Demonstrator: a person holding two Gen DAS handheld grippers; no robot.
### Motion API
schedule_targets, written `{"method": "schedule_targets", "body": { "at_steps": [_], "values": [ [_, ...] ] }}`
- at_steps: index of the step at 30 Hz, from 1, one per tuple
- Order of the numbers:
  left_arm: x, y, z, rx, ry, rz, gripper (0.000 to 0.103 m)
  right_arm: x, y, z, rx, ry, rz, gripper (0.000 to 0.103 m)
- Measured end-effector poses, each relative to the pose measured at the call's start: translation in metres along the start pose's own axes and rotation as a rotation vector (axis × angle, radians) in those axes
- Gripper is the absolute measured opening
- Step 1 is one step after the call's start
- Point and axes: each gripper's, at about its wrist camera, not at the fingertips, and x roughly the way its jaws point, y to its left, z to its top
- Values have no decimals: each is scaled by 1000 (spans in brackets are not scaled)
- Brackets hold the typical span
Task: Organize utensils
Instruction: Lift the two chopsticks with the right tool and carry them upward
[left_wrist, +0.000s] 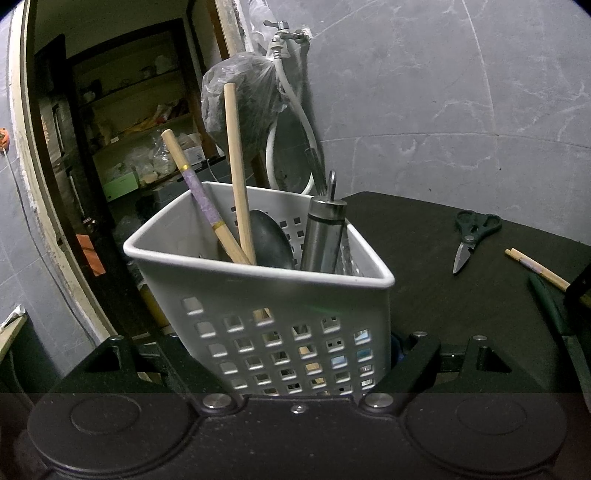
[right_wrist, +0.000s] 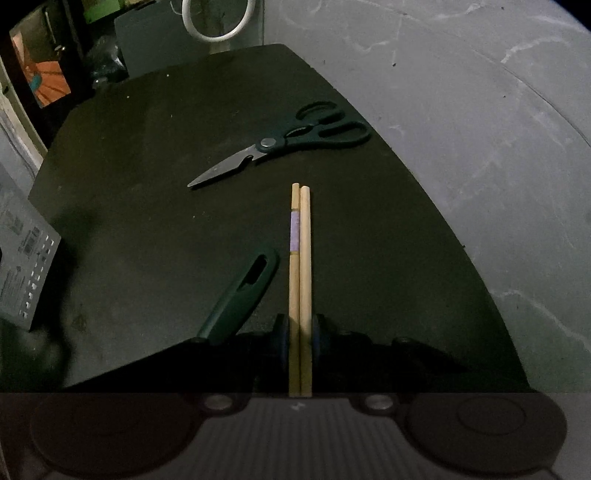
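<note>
Grey marble-look wall behind a dark desk (right_wrist: 147, 184). Right claw (right_wrist: 300, 334) is clamped on a pair of wooden chopsticks (right_wrist: 300, 258), side by side, long axis running straight ahead away from me, tips toward the scissors (right_wrist: 280, 144), whose blades point left. A green handle (right_wrist: 240, 295) lies just left. Left claw (left_wrist: 303, 369) is gripping the white basket (left_wrist: 266, 295), utensils standing upright or leaning inside.

Your right gripper (right_wrist: 300, 332) is clamped on two chopsticks (right_wrist: 300, 258) lying side by side, pointing away over the dark table (right_wrist: 147, 184); green handle (right_wrist: 240, 299) just left; scissors (right_wrist: 280, 142) beyond, blades closed, apart from chopsticks.
</note>
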Motion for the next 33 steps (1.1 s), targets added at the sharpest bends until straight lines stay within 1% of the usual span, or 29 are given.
{"method": "schedule_targets", "body": {
  "at_steps": [1, 2, 3, 9, 12, 16, 21, 24, 30, 33],
  "values": [
    [0, 0, 0, -1, 0, 1, 84, 1, 0, 2, 4, 8, 5, 19],
    [0, 0, 0, -2, 0, 2, 84, 3, -1, 5, 5, 14, 16, 30],
    [0, 0, -1, -2, 1, 2, 84, 6, -1, 10, 2, 21, 25, 34],
    [0, -1, -1, -4, 1, 3, 84, 24, 2, 36, -49, 68, 40, 35],
    [0, -1, -1, -5, 2, 5, 83, 31, 2, 48, -80, 100, 52, 30],
    [-1, -2, -1, -15, 3, 11, 83, 34, 3, 55, -111, 131, 61, 16],
    [-1, -2, -2, -23, 5, 14, 83, 37, 3, 57, -148, 150, 67, 14],
    [-1, -2, -2, -22, 5, 14, 83, 38, 2, 59, -140, 158, 75, 13],
    [-1, -3, -2, -23, 5, 16, 83, 34, -11, 54, -72, 105, 129, 14],
    [-1, -3, -1, -21, 4, 15, 83, 33, -14, 52, -62, 97, 144, 14]
  ]
}}
